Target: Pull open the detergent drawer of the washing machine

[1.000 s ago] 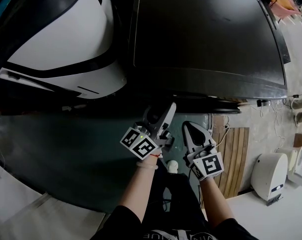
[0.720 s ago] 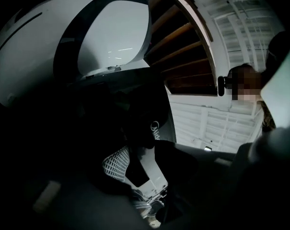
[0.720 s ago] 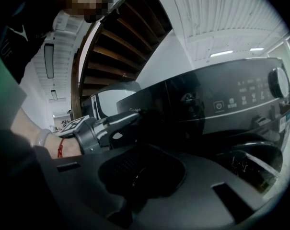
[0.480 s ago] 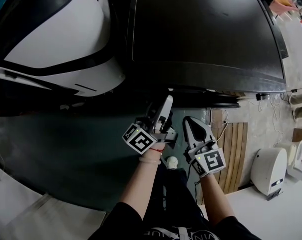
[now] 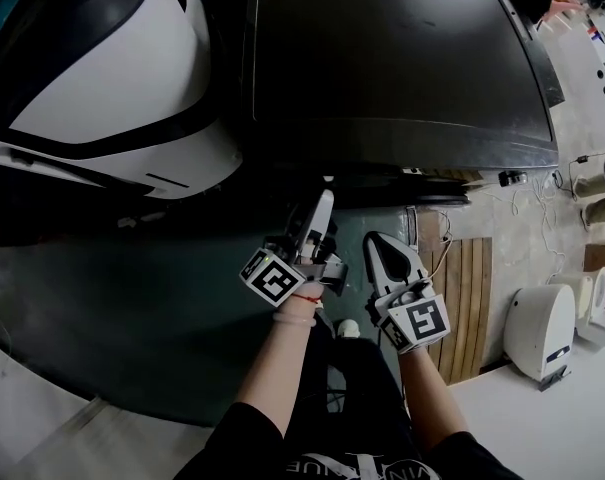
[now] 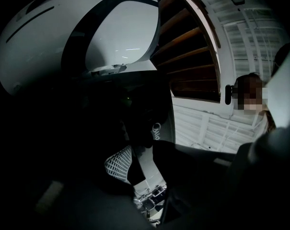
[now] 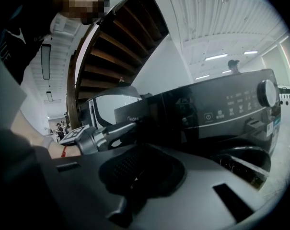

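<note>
The black washing machine point(image 5: 402, 58) fills the middle of the head view. In the right gripper view its detergent drawer point(image 7: 135, 115) is the left end of the control panel point(image 7: 231, 104), marked with a logo. My left gripper point(image 5: 324, 200) reaches up to that front edge; its tips point(image 7: 137, 126) are at the drawer. In the dark left gripper view its jaws point(image 6: 145, 152) are closing, with the logo-marked drawer front point(image 6: 156, 131) between them and a gap beside the checkered pad point(image 6: 118, 163). My right gripper point(image 5: 377, 243) hangs just right of it, shut and empty point(image 7: 140, 171).
A white rounded machine point(image 5: 112, 88) stands left of the washer. A wooden pallet point(image 5: 472, 298) and a white appliance point(image 5: 542, 333) lie on the floor to the right. A wooden staircase point(image 7: 116, 47) rises behind, and a person point(image 7: 233, 65) stands far off.
My left gripper has rolled at the washer's front edge and its jaws have narrowed a little. The right gripper has hardly moved.
</note>
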### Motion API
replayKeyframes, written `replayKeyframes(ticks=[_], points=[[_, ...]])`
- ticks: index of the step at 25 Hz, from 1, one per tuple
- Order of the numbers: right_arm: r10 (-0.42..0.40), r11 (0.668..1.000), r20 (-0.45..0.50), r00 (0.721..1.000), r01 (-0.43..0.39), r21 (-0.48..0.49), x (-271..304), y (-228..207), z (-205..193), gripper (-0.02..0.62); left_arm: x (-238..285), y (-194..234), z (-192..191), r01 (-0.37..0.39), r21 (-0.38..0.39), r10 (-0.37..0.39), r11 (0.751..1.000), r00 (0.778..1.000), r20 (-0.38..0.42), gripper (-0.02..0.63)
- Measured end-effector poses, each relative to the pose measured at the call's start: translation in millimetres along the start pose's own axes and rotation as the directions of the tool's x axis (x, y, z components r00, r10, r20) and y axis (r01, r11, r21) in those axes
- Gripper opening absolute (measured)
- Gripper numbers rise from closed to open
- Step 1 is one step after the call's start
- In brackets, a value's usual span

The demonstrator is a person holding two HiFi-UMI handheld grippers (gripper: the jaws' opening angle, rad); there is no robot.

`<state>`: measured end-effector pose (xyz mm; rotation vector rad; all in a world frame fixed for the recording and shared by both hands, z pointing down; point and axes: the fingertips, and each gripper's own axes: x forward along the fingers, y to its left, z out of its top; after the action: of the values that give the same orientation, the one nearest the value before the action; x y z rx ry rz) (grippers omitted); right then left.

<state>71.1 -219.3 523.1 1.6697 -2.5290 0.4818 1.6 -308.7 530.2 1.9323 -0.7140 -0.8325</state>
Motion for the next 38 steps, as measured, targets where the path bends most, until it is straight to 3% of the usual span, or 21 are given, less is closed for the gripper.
replayKeyframes(ticks=[16,38], points=[[0.088,0.996,-0.01,0.996,-0.088,-0.014,-19,29,-3,0.012,-32,-16,-18,-0.036,0.005,0.036,0.999,0.999,-0.006,0.143],[0.106,0.994,0.036,0.994,-0.104,-0.031,-51,45,-5,0.012,-69,-34,-33,-0.039,0.005,0.039,0.999,0.999,0.017,0.143]])
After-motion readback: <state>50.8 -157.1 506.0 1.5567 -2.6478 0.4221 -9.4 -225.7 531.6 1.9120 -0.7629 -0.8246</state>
